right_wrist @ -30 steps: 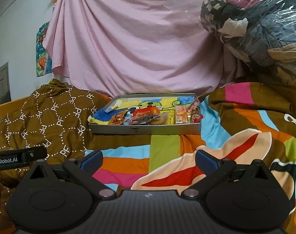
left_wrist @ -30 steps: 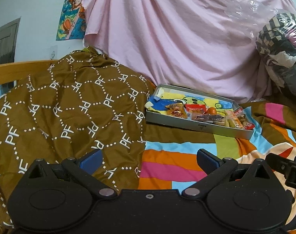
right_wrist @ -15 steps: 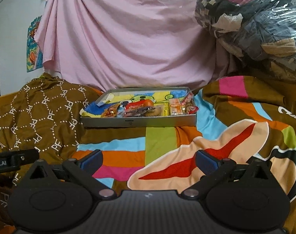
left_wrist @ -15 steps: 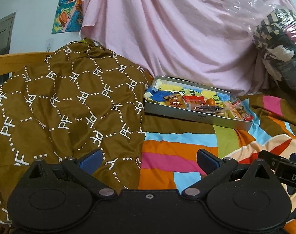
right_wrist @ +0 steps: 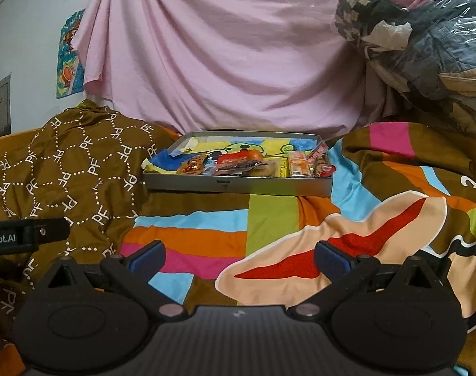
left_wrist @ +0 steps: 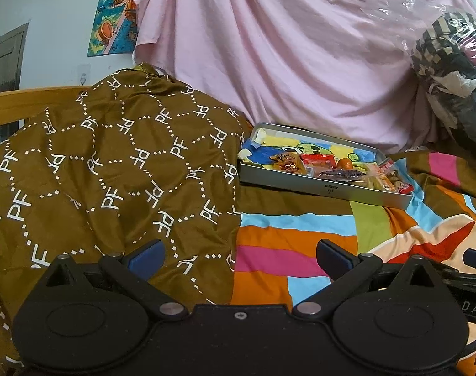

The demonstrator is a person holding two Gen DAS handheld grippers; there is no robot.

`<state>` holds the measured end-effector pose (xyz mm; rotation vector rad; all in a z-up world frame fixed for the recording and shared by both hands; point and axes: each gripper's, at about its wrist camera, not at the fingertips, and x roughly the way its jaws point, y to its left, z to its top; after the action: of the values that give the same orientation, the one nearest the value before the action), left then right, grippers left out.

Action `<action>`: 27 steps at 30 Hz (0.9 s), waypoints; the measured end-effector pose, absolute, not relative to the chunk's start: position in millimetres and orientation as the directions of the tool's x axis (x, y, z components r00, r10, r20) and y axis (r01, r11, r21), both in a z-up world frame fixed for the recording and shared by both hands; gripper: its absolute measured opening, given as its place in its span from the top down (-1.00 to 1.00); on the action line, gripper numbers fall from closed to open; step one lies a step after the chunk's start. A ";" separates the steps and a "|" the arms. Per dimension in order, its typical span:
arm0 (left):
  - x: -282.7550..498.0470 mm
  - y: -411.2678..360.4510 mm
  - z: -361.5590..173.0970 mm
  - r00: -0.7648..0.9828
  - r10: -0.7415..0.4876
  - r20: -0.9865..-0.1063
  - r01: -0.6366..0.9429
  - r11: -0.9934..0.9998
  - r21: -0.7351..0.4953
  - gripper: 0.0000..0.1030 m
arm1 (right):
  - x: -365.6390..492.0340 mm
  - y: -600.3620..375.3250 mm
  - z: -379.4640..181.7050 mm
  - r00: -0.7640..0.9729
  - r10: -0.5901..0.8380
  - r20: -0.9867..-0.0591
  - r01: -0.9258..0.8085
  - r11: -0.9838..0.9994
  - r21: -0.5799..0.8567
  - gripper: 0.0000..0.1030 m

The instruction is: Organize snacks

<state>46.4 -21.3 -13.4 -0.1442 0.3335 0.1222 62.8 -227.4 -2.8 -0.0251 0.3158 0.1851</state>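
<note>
A shallow grey metal tray (left_wrist: 327, 189) (right_wrist: 238, 185) lies on a striped bedspread, lined with a bright cartoon sheet. Several wrapped snacks (left_wrist: 335, 170) (right_wrist: 253, 164) crowd its near side: orange, red, yellow and dark packets. My left gripper (left_wrist: 238, 258) is open and holds nothing, well short of the tray and to its left. My right gripper (right_wrist: 238, 257) is also open and holds nothing, facing the tray's front wall from a distance. Part of the left gripper's body (right_wrist: 21, 235) shows at the left edge of the right wrist view.
A brown quilt with white "PF" lettering (left_wrist: 112, 175) (right_wrist: 71, 172) is heaped to the left of the tray. A pink sheet (left_wrist: 285, 47) hangs behind. A plastic-wrapped bundle of clothes (right_wrist: 420, 37) towers at the right. The striped bedspread (right_wrist: 269, 228) lies between grippers and tray.
Both views have shifted a little: the tray dipped in the frames half a second ago and now sits about where it did one second ago. Both grippers stay open.
</note>
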 end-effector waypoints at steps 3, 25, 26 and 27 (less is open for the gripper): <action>45.6 -21.8 -14.5 0.937 0.098 -0.335 -0.145 0.983 -0.117 -0.98 | 62.9 -228.4 -2.8 0.934 0.177 -0.310 -0.183 0.983 0.008 -1.00; 44.5 -23.0 -16.4 0.937 0.105 -0.332 -0.147 0.984 -0.104 -0.98 | 64.1 -228.0 -4.0 0.930 0.183 -0.319 -0.191 0.982 0.006 -1.00; 44.4 -23.0 -16.4 0.937 0.105 -0.332 -0.147 0.984 -0.103 -0.98 | 64.0 -227.9 -4.1 0.930 0.183 -0.319 -0.191 0.981 0.006 -1.00; 44.5 -23.1 -16.4 0.937 0.105 -0.332 -0.147 0.984 -0.104 -0.98 | 64.0 -227.9 -4.0 0.930 0.183 -0.319 -0.191 0.982 0.006 -1.00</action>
<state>44.5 -23.1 -16.4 -0.1277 0.3314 0.1292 64.0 -227.9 -4.0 -0.0254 0.3240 0.1917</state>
